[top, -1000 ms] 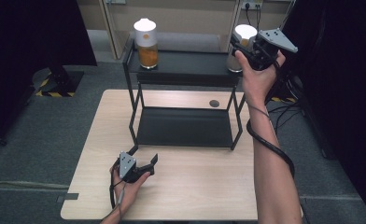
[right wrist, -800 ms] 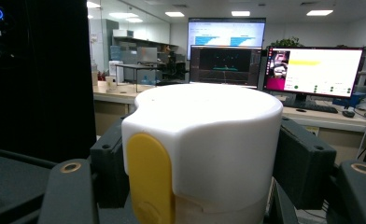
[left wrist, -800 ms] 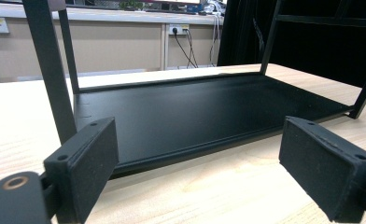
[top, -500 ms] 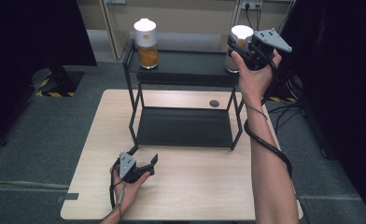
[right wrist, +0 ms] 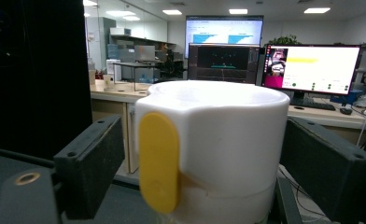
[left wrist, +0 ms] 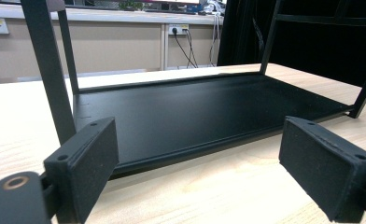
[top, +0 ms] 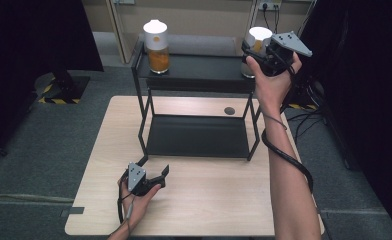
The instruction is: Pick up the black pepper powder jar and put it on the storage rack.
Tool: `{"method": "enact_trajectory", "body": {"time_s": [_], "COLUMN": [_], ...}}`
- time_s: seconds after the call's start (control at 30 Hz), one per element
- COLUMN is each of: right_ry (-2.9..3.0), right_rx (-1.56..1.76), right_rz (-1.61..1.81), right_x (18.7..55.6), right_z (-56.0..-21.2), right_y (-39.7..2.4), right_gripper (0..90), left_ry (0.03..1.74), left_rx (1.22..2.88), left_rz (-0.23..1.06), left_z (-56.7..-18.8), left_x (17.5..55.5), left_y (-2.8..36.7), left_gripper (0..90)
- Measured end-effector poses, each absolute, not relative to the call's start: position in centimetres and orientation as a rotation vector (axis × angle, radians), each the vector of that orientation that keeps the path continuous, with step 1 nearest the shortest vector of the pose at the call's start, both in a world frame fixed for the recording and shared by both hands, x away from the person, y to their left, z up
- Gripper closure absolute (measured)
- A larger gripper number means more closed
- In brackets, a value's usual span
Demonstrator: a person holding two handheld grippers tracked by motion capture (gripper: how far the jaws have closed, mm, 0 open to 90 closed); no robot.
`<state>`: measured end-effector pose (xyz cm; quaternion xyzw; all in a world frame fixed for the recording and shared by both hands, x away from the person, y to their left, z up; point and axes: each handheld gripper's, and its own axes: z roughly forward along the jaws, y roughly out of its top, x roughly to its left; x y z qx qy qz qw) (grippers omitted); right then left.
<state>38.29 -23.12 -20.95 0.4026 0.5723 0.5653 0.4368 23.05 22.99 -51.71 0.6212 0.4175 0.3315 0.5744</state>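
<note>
Two jars are sitting on the black shelf (top: 199,70): at left the orange-filled jar (top: 156,46); at right the white-lidded jar (right wrist: 209,149), between the right hand-held gripper (right wrist: 209,163)'s just-opening jaws, pads clear. Down left, the left hand-held gripper (top: 154,180) is resting released on the desk (top: 224,210).

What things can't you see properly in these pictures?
- Right jar, high view: the hand and right gripper cover its body, so its contents stay hidden.
- Same jar, right gripper view: the bottom edge cuts off everything below the white lid.
- Monitors, right gripper view: writing too small to read.
- Shelf rack, left gripper view: top shelf cut off by the upper edge.
</note>
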Motion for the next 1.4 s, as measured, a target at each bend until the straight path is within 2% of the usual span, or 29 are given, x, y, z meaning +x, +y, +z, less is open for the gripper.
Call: {"method": "enact_trajectory", "body": {"time_s": [0.2,0.57,1.4], "right_ry": [1.426,1.436,1.487], "right_rx": [1.009,0.997,0.949], "right_rz": [1.427,1.444,1.479], "right_x": [38.0,36.8,34.1], "right_z": [-21.1,-21.2,-22.9], "right_y": [-23.3,-23.7,-24.3], "right_gripper": [7.6,4.0,2.1], "left_ry": [0.979,0.978,0.981], "left_rx": [1.455,1.456,1.453], "left_rz": [0.776,0.778,0.776], "left_z": [-51.7,-51.7,-51.7], "left_x": [23.1,23.1,23.1], "left_y": [23.0,23.0,22.9], "left_gripper": [11.4,11.4,11.4]}}
